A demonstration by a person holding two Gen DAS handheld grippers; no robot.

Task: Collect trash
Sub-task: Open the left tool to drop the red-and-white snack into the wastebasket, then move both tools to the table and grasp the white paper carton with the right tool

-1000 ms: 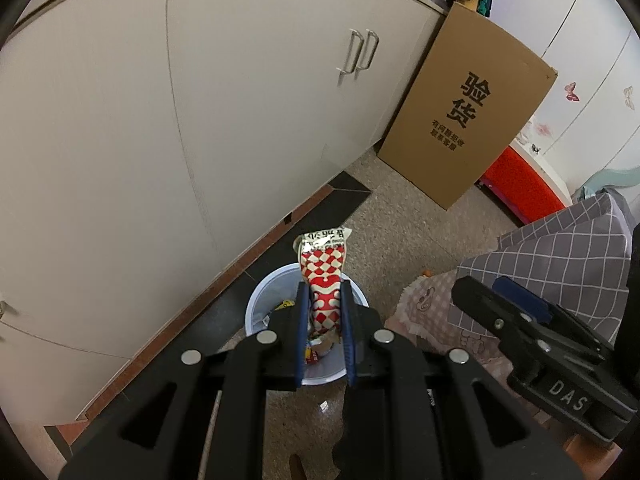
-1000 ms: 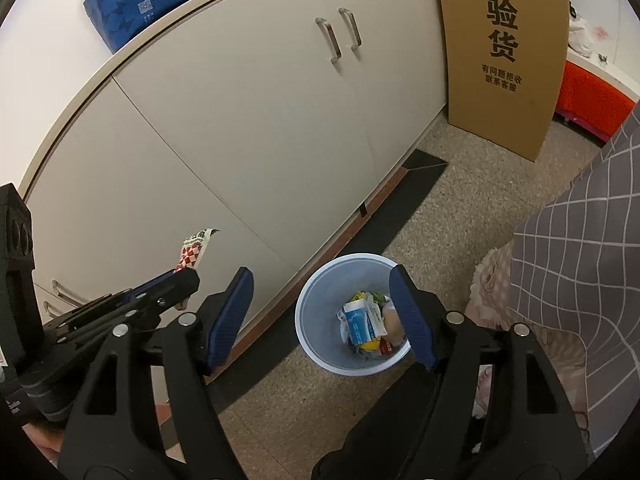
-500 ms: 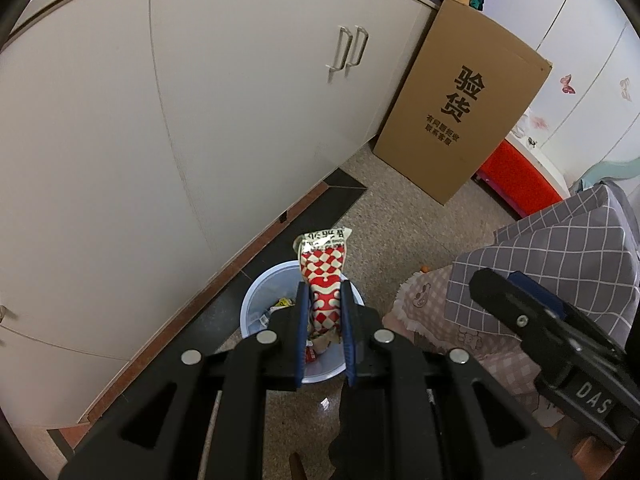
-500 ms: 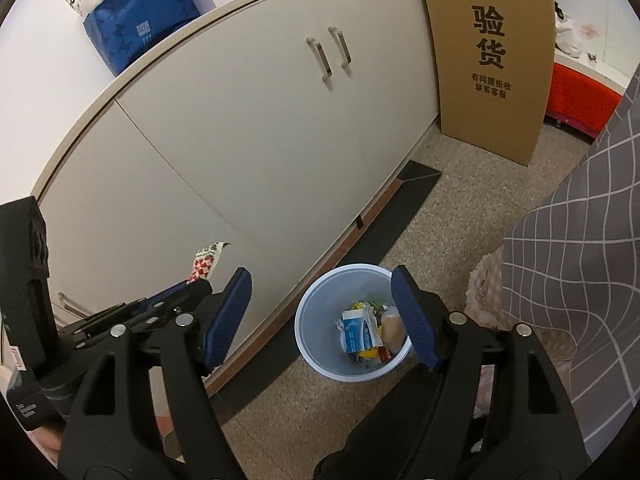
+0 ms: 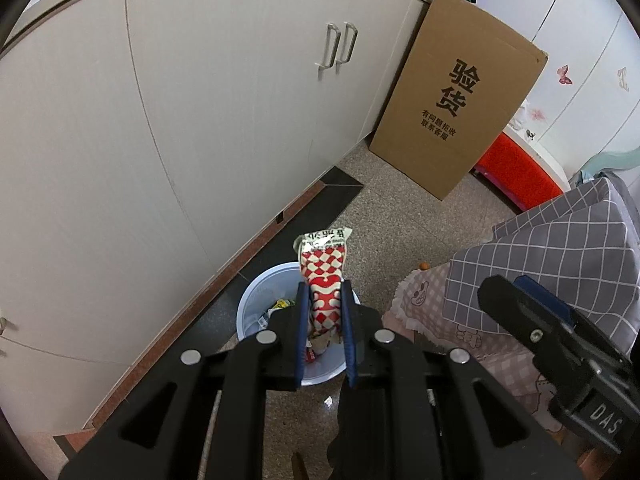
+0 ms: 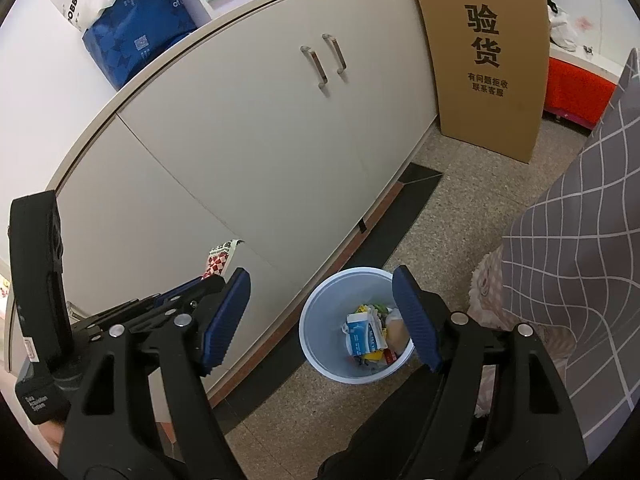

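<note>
the left gripper [image 5: 323, 300] pinches a red-and-white checked wrapper [image 5: 323, 276] between its blue pads, gripping the lower part so the long axis stands up along the fingers and the printed end pokes out past the tips. seen from the left wrist, the wrapper hangs high over the bin [image 5: 250, 312], which stands on the floor beside the cabinet [image 5: 200, 120]; its lower end lines up with the bin's mouth and the top end leans out past the far rim. that is the relation the drop turns on: the bin lies straight below and slightly ahead of the fingers, so in my judgement letting go here should land it inside, though a light wrapper could flutter toward the far rim.

the right gripper [image 6: 320, 312] is spread wide and holds nothing; the bin [image 6: 320, 320], already holding some rubbish, shows between its pads from above. the left one is plainly the arm to act.

against the earlier frames, the wrapper sits in the same grip and nearly the same place over the bin; both views have shifted only a little, and the right gripper is as wide as before.
</note>
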